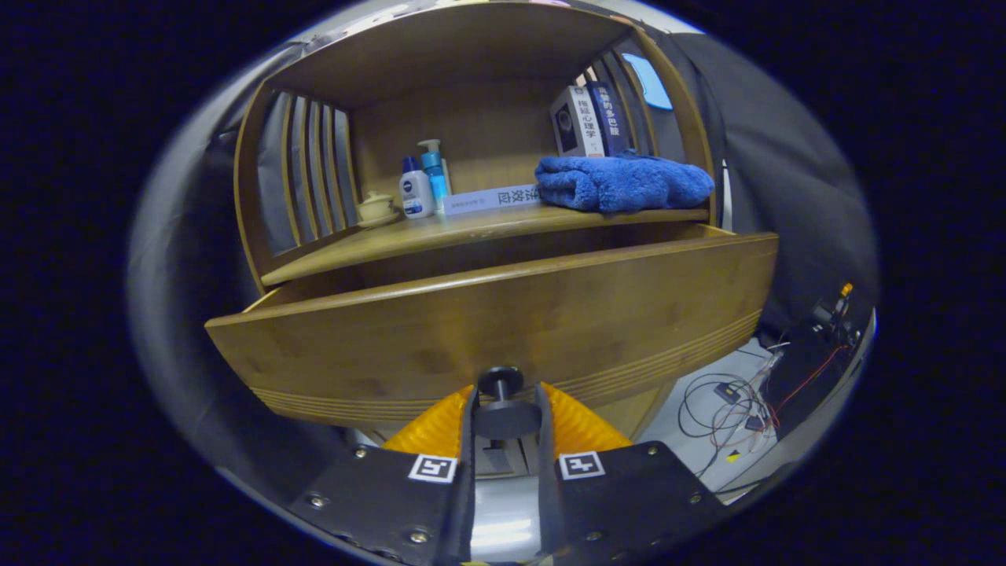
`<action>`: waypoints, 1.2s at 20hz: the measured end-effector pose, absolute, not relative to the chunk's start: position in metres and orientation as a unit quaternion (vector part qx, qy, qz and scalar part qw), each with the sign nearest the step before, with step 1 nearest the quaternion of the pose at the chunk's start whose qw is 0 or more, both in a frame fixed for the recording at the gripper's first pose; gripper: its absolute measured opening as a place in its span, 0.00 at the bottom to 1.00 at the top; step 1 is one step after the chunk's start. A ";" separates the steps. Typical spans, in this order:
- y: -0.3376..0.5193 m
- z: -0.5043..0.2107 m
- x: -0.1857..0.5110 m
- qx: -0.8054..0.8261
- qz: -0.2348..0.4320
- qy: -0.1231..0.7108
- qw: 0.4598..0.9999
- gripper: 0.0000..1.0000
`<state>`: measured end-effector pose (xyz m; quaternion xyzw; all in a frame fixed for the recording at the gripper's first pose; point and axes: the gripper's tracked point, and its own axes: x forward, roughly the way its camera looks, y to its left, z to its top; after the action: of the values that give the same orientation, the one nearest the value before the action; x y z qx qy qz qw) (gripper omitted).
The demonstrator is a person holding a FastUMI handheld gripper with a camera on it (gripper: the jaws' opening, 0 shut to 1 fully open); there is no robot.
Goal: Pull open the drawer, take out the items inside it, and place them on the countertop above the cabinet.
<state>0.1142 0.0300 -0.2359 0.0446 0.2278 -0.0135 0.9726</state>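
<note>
One gripper (504,401) clamped on drawer knob (503,410), drawer (503,322) front just ahead.

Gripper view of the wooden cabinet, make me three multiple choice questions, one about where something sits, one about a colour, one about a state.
1. Where does the folded towel lie?
A. on the countertop in front of the books
B. inside the drawer
C. on the floor

2. What colour is the towel?
A. red
B. blue
C. white

3. What is the hand-held gripper doing?
A. hanging open, away from the cabinet
B. closed on the drawer knob
C. holding a bottle

Answers: 1 A, it rests on the countertop just below the standing books. 2 B, the cloth is plainly blue. 3 B, both fingers press the knob, and the drawer front stands out from the cabinet.
</note>
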 end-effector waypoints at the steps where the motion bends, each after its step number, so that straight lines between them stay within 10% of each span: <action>1: 0.029 -0.236 0.109 0.043 -0.016 0.228 0.973 0.33; 24: 0.023 -0.239 0.032 0.042 -0.044 0.240 0.969 0.36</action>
<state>0.0324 0.0226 -0.2394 0.0417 0.2400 -0.0440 0.9689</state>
